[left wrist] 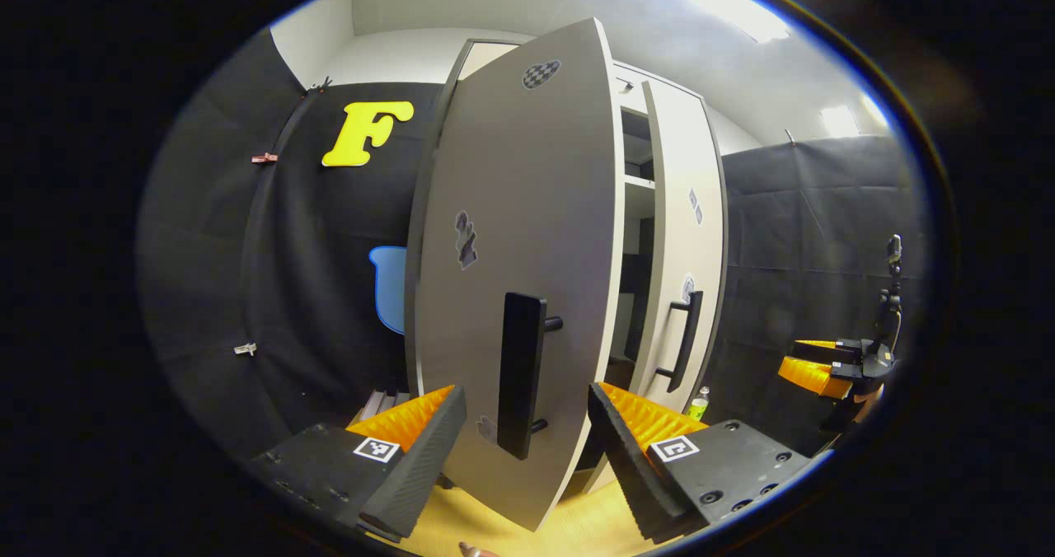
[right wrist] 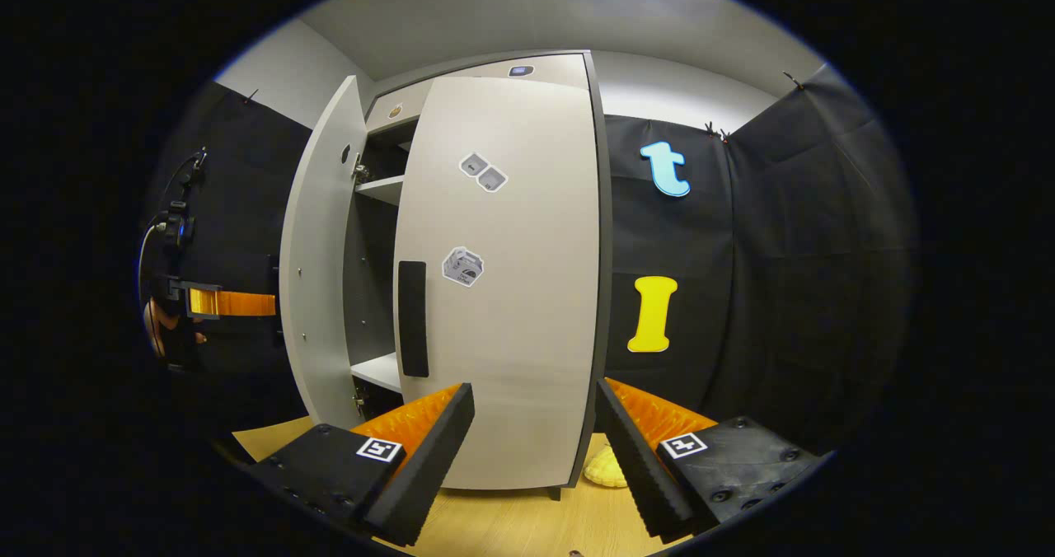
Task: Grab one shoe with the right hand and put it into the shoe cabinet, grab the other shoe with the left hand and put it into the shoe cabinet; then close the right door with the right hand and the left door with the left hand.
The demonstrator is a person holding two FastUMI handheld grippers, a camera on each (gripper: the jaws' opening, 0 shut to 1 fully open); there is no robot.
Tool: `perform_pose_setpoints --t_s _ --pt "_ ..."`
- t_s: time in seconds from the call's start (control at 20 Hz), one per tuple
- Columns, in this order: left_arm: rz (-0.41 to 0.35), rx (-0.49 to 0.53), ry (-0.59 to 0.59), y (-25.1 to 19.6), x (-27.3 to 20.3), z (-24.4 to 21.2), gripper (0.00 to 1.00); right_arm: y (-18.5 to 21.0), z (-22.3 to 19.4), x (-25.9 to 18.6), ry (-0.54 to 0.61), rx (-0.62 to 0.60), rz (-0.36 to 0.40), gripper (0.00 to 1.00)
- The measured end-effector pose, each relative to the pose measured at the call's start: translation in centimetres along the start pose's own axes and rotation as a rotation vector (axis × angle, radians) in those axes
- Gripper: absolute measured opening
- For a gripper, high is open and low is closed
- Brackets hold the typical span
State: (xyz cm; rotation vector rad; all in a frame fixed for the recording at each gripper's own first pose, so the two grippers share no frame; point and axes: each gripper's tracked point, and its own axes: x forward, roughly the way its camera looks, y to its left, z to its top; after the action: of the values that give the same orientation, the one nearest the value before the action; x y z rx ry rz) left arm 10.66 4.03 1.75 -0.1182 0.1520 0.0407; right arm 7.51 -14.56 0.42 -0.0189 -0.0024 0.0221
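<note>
Seemingly matte grey left door (left wrist: 527,236), ribbed tool (left wrist: 527,450)

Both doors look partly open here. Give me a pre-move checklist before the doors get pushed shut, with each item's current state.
1. Left claw open, holding nothing: ok.
2. Right claw open, holding nothing: ok.
3. Left claw lined up on the left door, handle between its fingers: ok.
4. Right door closed: not ok, slightly ajar.
5. Left door closed: not ok, wide open.
6. Both shoes inside the cabinet: cannot tell.
</note>
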Motion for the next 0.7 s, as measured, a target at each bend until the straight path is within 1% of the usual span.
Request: perform_pose_setpoints --t_s 0.05,0.1,0.2,0.3,0.35,0.7 --pt "0.006 0.012 0.007 0.1 -0.2 -0.2 0.92 -0.1 -0.1 -0.1 0.003 0.0 -0.001 0.98" --pt "0.009 0.024 0.011 0.3 -0.3 -0.3 0.95 -0.1 -0.2 -0.2 0.005 0.002 -0.001 0.98" --pt "0.012 0.032 0.015 0.2 -0.8 -0.4 0.95 0.3 -0.1 -0.2 0.006 0.003 0.003 0.98" --pt "0.018 0.029 0.011 0.3 -1.8 -0.5 0.95 0.9 0.1 -0.3 0.004 0.0 0.015 0.98" --pt "0.02 0.026 0.009 0.5 -2.2 -0.4 0.92 1.4 0.2 -0.3 0.002 -0.002 0.025 0.98" --pt "0.021 0.001 -0.009 1.4 -4.0 -0.1 0.92 3.6 0.4 -0.5 0.005 -0.022 0.065 0.98"
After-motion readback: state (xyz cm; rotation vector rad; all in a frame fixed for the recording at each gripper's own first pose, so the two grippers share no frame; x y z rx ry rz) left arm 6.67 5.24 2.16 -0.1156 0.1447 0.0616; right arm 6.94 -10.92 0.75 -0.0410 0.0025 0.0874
